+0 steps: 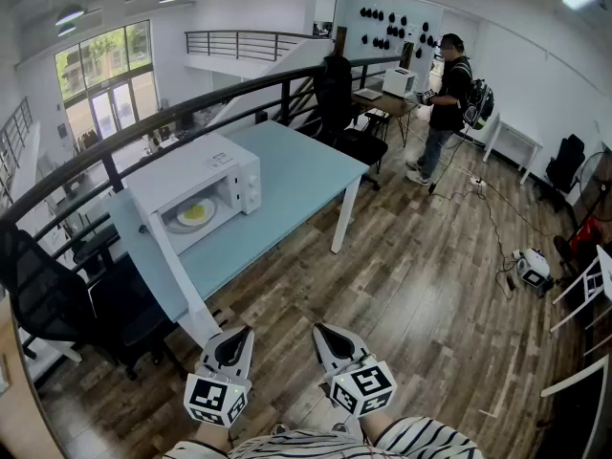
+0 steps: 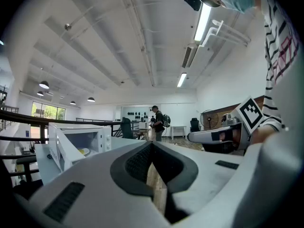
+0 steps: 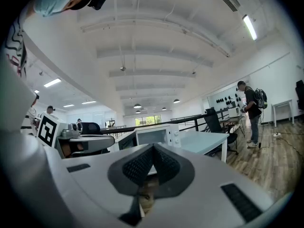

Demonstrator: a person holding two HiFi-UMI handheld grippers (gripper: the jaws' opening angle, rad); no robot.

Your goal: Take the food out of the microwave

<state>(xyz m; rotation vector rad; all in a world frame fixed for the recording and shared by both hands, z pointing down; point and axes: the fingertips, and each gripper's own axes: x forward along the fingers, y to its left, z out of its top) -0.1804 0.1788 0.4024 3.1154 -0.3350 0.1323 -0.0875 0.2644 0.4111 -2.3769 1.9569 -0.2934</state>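
Observation:
A white microwave (image 1: 206, 187) stands on the light blue table (image 1: 296, 175) with its door (image 1: 164, 247) swung wide open. Inside sits a plate with yellow food (image 1: 195, 213). The same oven appears small in the left gripper view as the microwave (image 2: 78, 141), with the food (image 2: 84, 151) inside, and in the right gripper view as the microwave (image 3: 154, 136). My left gripper (image 1: 232, 349) and right gripper (image 1: 334, 341) hover side by side over the wooden floor, well short of the table. Both are shut with nothing between the jaws.
Black office chairs (image 1: 57, 304) stand left of the table, near the railing (image 1: 191, 113). Another chair (image 1: 339, 103) sits at the table's far end. A person (image 1: 445, 103) with a backpack stands farther back on the wood floor. Cables and a small device (image 1: 531, 266) lie at the right.

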